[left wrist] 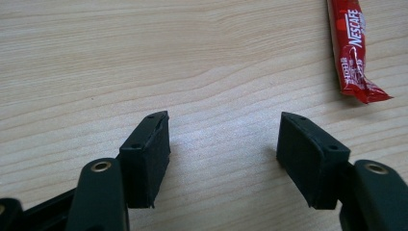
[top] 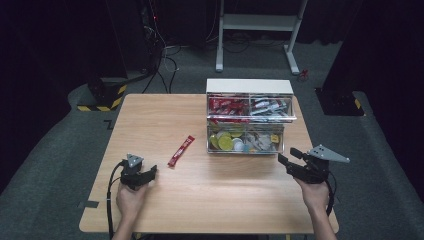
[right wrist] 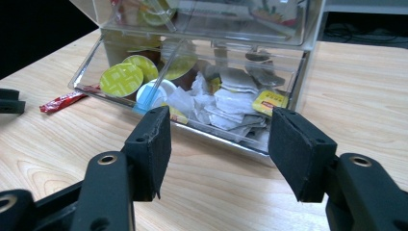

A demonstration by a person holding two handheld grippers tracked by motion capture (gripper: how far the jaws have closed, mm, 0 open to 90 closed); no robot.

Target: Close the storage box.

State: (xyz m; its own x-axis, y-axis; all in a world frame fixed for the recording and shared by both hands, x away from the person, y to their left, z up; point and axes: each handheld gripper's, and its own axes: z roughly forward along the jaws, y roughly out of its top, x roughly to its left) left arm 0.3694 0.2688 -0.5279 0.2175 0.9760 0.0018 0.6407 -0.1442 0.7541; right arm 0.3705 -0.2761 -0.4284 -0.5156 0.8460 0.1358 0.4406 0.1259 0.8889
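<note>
With jaws apart and empty, the right gripper (top: 286,156) is hovering at lower right before the clear organizer (top: 248,116), the left gripper (top: 151,171) gaping beside the red sachet (top: 181,150) mid-frame, and a careless push is risking shoving the light box backward.

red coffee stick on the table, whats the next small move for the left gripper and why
Probably ease the left gripper forward and to the right toward the red coffee stick: its jaws stand open with nothing between them, and the stick lies flat on the table, just beyond them.
</note>
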